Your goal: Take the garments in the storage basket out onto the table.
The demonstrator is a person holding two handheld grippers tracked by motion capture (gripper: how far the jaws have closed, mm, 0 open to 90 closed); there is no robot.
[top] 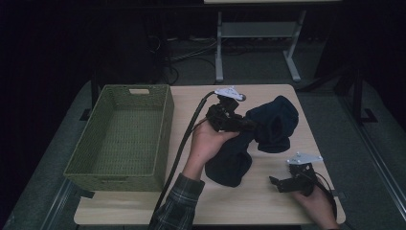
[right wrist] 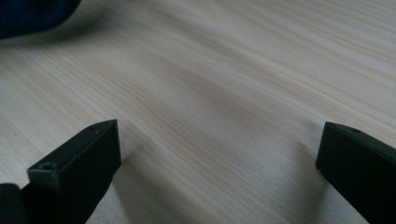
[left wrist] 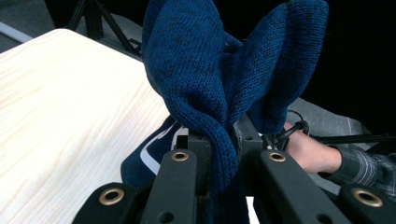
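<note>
A dark blue knitted garment (top: 268, 127) lies bunched on the wooden table (top: 268, 206), right of the middle. My left gripper (top: 246, 123) is shut on a fold of it; in the left gripper view the blue knit (left wrist: 210, 70) rises in two lobes out from between the closed jaws. A lower flap of the cloth (top: 230, 165) hangs under my left hand. My right gripper (top: 274, 182) rests low near the table's front right, open, its jaws wide apart over bare wood (right wrist: 224, 93) with nothing between them. A corner of the blue cloth (right wrist: 28, 14) shows at the upper left there.
A green woven basket (top: 163, 129), with nothing in it, stands on the left part of the table. Beyond the far edge is a dark floor with a metal table frame (top: 220, 57) and cables. A plaid sleeve (top: 179, 201) enters from the bottom.
</note>
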